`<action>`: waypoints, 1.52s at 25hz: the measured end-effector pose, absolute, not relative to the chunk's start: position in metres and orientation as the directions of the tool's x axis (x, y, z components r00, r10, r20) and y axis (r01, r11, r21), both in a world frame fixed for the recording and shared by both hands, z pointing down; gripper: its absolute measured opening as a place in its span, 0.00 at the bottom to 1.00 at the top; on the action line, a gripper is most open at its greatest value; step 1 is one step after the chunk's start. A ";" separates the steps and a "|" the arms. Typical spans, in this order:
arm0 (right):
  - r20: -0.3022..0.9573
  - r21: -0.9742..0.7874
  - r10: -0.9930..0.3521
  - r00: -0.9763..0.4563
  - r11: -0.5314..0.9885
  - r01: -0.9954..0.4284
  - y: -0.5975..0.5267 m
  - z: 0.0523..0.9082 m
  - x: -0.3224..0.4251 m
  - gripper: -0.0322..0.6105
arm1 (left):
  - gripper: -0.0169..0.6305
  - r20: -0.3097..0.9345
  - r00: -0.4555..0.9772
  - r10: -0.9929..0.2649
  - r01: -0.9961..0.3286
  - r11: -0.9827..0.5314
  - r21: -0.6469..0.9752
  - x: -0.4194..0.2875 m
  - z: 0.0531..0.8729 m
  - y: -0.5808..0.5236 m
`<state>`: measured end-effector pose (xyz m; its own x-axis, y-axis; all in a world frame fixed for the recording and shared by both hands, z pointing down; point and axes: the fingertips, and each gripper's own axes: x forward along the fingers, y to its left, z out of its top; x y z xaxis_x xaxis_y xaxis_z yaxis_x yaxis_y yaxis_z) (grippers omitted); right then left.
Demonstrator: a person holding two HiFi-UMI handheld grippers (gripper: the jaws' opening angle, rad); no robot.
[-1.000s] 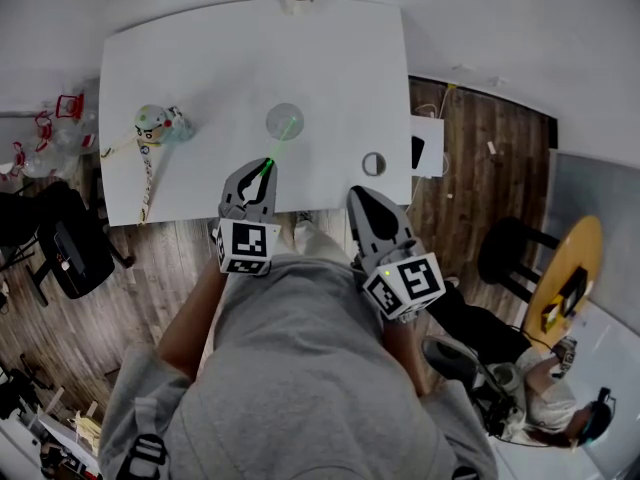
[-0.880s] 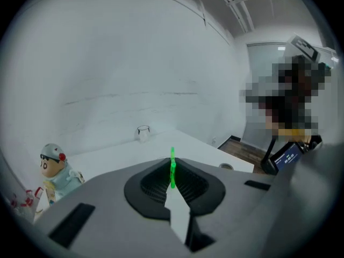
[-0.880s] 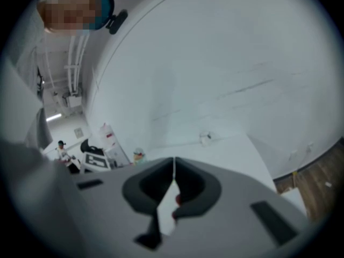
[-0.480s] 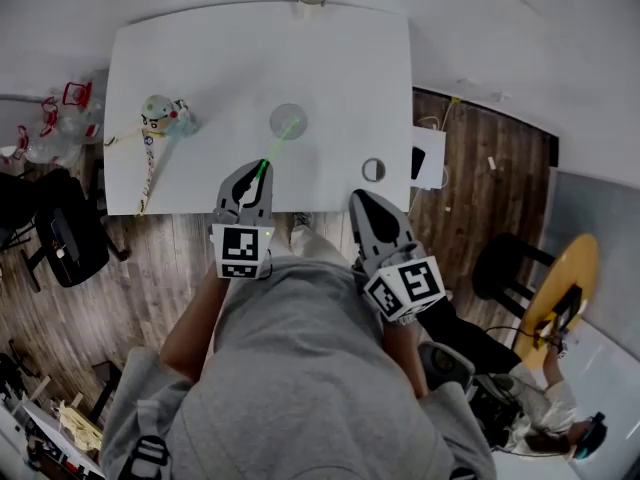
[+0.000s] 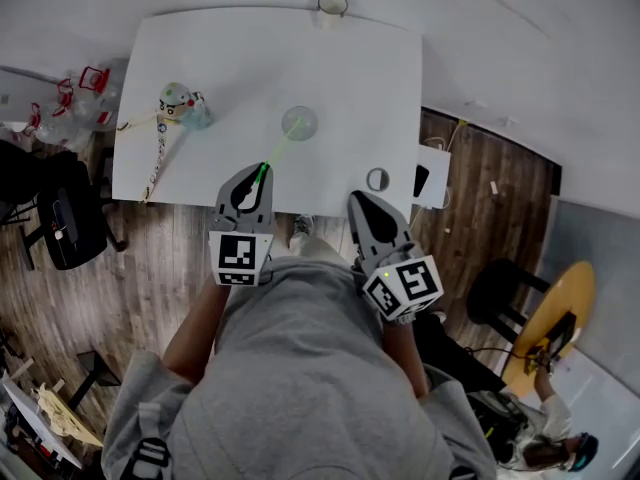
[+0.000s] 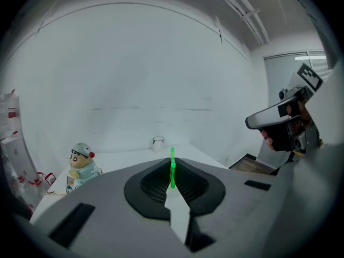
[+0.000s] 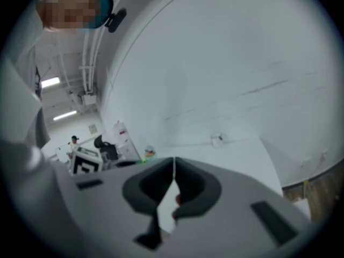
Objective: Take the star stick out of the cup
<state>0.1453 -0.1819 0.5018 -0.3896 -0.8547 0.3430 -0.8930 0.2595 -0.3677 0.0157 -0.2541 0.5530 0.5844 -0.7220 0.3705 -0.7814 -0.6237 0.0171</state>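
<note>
A thin green star stick (image 5: 279, 145) runs from my left gripper (image 5: 261, 170) up to the clear cup (image 5: 300, 123) in the middle of the white table (image 5: 200, 58). Its far end overlaps the cup's rim in the head view; I cannot tell whether it is still inside. In the left gripper view the stick (image 6: 172, 165) stands between the nearly closed jaws of the left gripper (image 6: 172, 172), which is shut on it. My right gripper (image 5: 357, 199) hangs at the table's near edge, shut and holding nothing (image 7: 173, 171).
A cartoon doll (image 5: 178, 105) with a cord lies at the table's left. A pale cup (image 5: 332, 6) stands at the far edge and a small ring-shaped thing (image 5: 377, 179) near the right front corner. A black chair (image 5: 60, 223) stands on the wooden floor to the left.
The left gripper has drawn slightly back and left from the cup with the stick in it, so more of the green stick shows. The head view has shifted. The right gripper stays put.
</note>
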 end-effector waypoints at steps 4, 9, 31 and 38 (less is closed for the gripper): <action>0.329 -0.365 -0.845 -0.422 0.298 -0.882 -0.184 0.498 0.139 0.11 | 0.09 0.353 0.566 -0.745 -0.799 -0.601 0.012 0.009 0.543 -0.248; 0.312 -0.358 -0.827 -0.467 0.353 -0.864 -0.186 0.495 0.127 0.11 | 0.09 0.326 0.538 -0.777 -0.823 -0.568 0.004 -0.003 0.530 -0.240; 0.268 -0.333 -0.766 -0.584 0.495 -0.802 -0.172 0.490 0.093 0.11 | 0.09 0.211 0.438 -0.874 -0.894 -0.448 -0.002 -0.054 0.490 -0.197; 0.222 -0.302 -0.790 -0.572 0.502 -0.810 -0.173 0.466 0.102 0.11 | 0.09 0.161 0.448 -0.880 -0.890 -0.456 -0.013 -0.045 0.466 -0.198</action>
